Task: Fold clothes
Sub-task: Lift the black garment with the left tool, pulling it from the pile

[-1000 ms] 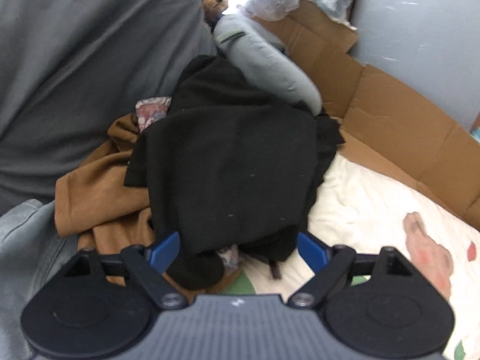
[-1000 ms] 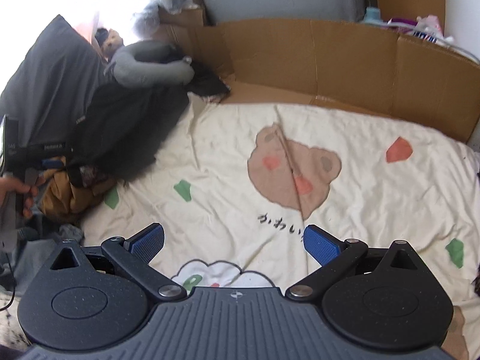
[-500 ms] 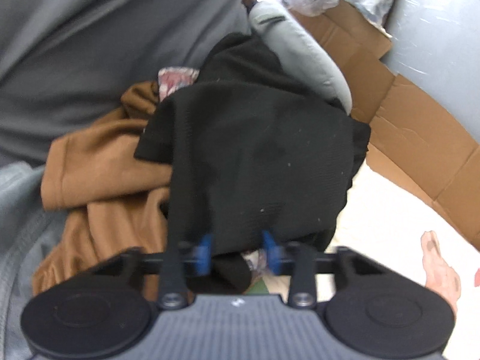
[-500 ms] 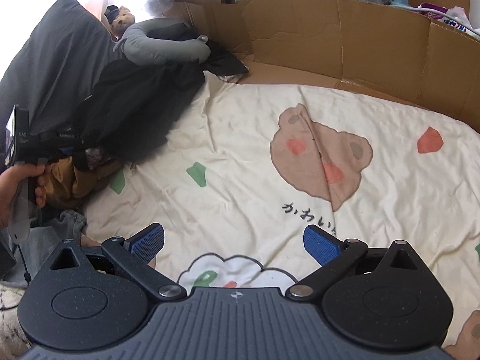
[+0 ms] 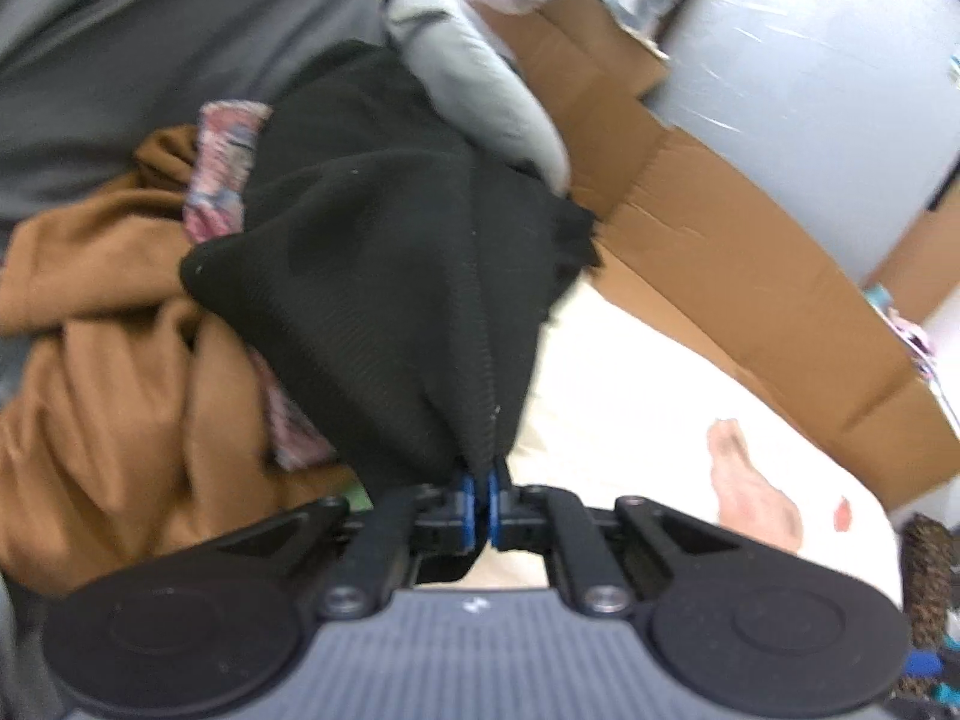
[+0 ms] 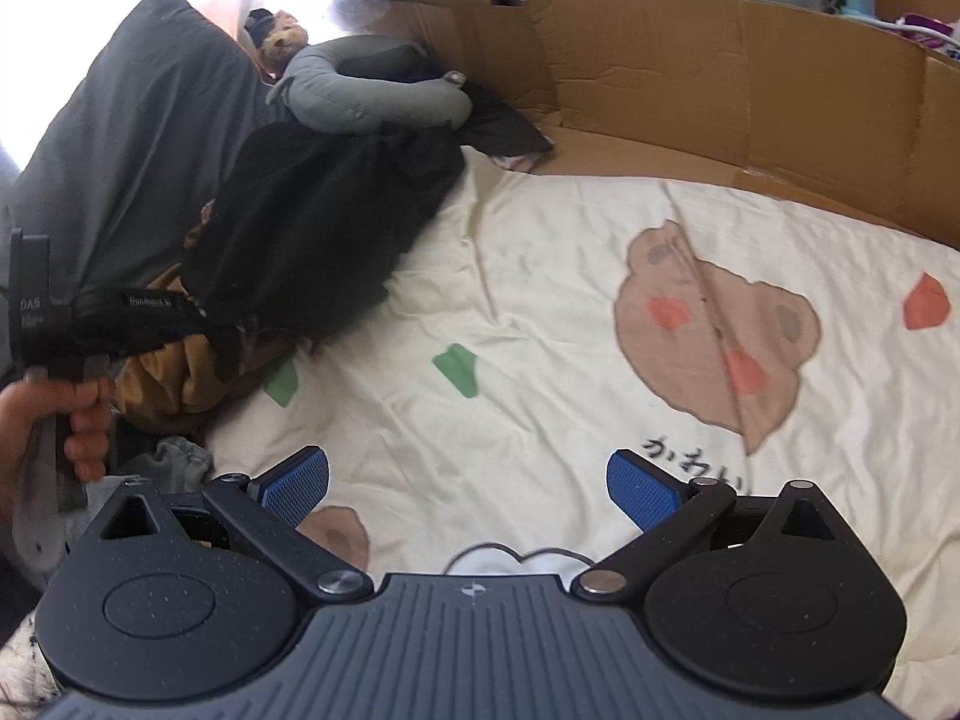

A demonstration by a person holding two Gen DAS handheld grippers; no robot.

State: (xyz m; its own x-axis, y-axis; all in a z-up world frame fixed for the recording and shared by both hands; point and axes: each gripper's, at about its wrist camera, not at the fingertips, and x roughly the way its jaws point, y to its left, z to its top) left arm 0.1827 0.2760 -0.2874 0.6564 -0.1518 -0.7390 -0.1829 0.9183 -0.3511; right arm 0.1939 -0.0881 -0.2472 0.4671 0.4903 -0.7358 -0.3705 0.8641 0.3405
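Left wrist view: the black garment (image 5: pixel 384 276) lies on top of a heap of clothes at the edge of the bed, its length running from the grey neck pillow (image 5: pixel 480 96) at the far end down toward the camera, where one ribbed edge is drawn into a narrow point. The left gripper (image 5: pixel 478 489) has just been closing and now has its blue pads pressed together on that point of black cloth, which stretches taut up from the pinch. Under and beside the black garment are a brown garment (image 5: pixel 114 372) and a strip of patterned pink cloth (image 5: pixel 219 180); a dark grey pillow (image 5: pixel 150 30) stands behind the heap. Flattened cardboard (image 5: pixel 738 276) lines the far side of the bed.

In the right wrist view, the right gripper (image 6: pixel 468 486) hangs with its jaws spread wide over the cream bedsheet (image 6: pixel 540 312), nothing between the pads, near the printed bear face (image 6: pixel 714 336). At the left edge a hand (image 6: pixel 54 426) grips the handle of the left gripper, whose tip is sunk in the black garment (image 6: pixel 324 222). The heap sits at the sheet's far left corner, with the neck pillow (image 6: pixel 372 96) resting on its top. A cardboard wall (image 6: pixel 750 78) rims the bed; what is in the boxes behind it I cannot tell.
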